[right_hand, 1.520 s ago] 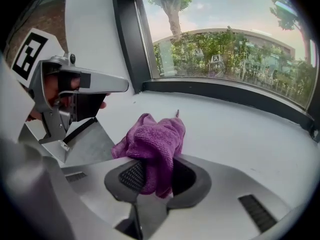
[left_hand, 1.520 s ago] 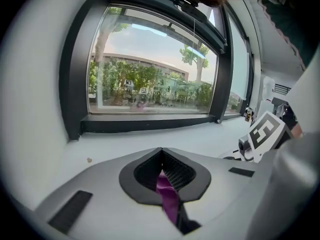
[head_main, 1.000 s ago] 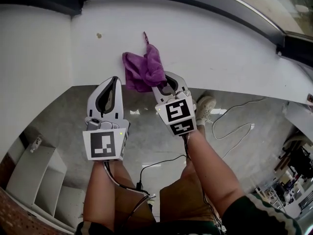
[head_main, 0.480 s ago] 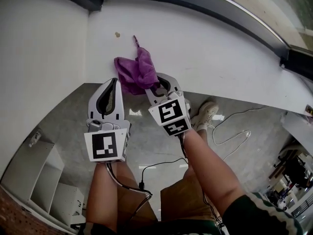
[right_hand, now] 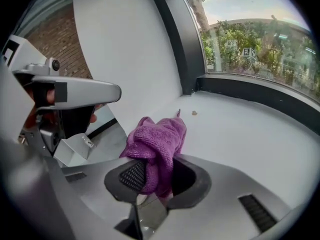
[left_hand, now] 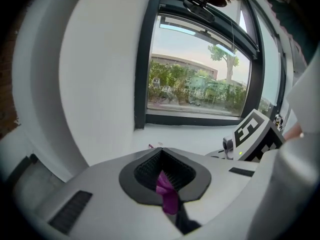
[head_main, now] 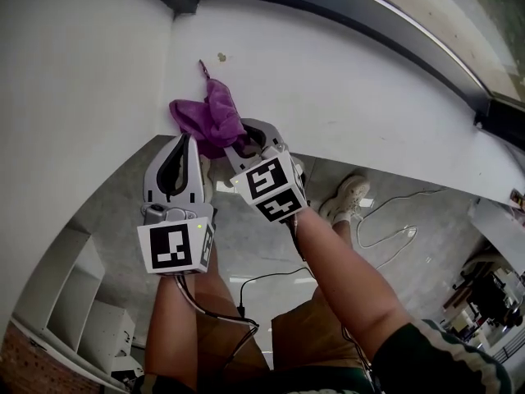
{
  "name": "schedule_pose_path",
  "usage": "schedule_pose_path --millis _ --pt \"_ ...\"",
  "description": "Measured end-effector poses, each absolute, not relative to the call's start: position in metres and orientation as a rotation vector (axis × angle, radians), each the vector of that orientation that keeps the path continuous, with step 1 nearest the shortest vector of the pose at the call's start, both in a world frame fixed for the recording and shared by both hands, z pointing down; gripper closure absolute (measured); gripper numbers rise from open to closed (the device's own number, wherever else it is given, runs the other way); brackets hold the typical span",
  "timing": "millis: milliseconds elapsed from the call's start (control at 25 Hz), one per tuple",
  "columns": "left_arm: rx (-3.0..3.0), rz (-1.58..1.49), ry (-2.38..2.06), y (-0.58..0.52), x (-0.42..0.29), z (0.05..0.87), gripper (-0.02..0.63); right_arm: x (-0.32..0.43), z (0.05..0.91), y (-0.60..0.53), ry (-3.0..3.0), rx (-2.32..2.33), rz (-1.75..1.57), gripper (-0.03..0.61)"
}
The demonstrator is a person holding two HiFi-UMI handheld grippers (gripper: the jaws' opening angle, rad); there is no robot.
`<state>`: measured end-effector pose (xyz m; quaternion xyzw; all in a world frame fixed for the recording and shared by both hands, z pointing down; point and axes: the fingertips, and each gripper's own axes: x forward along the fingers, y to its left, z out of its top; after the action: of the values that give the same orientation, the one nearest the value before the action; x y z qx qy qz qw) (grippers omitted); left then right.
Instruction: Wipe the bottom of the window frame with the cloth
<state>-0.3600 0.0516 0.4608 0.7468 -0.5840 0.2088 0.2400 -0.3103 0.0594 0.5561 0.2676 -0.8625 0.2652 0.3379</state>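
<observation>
Right gripper view: right tongs (right_hand: 158, 180) pinch the cloth (right_hand: 156, 143). Press it flat on the sill (right_hand: 240, 134) ahead and sweep slowly. Left tongs (left_hand: 163, 176) are pressed together, with a purple shred (left_hand: 168, 197) between.

White sill (head_main: 369, 80), dark window frame (left_hand: 195, 120), grey floor (head_main: 254, 245), white shelving (head_main: 74, 302)

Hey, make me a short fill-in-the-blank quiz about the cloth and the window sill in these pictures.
1. The crumpled terry cloth is ___ in colour.
2. The tool clamping the cloth's bulk is the person's ___ one.
3. The smooth window sill under the cloth is ___ in colour.
Missing words: purple; right; white.
</observation>
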Motion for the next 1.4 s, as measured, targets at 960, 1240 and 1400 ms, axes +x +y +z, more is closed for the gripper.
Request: schedule_pose_path --millis 960,1240,1400 --pt "1.944 0.513 -1.651 0.043 -0.396 0.463 0.604 -0.383 0.551 0.037 -2.312 0.410 0.620 0.468" --pt "1.945 0.477 -1.641 0.021 -0.380 0.460 0.604 -0.374 0.551 0.001 -2.309 0.466 0.651 0.468" --pt "1.962 0.465 -1.646 0.000 -0.379 0.456 0.604 -0.370 0.549 -0.027 -2.312 0.515 0.662 0.468"
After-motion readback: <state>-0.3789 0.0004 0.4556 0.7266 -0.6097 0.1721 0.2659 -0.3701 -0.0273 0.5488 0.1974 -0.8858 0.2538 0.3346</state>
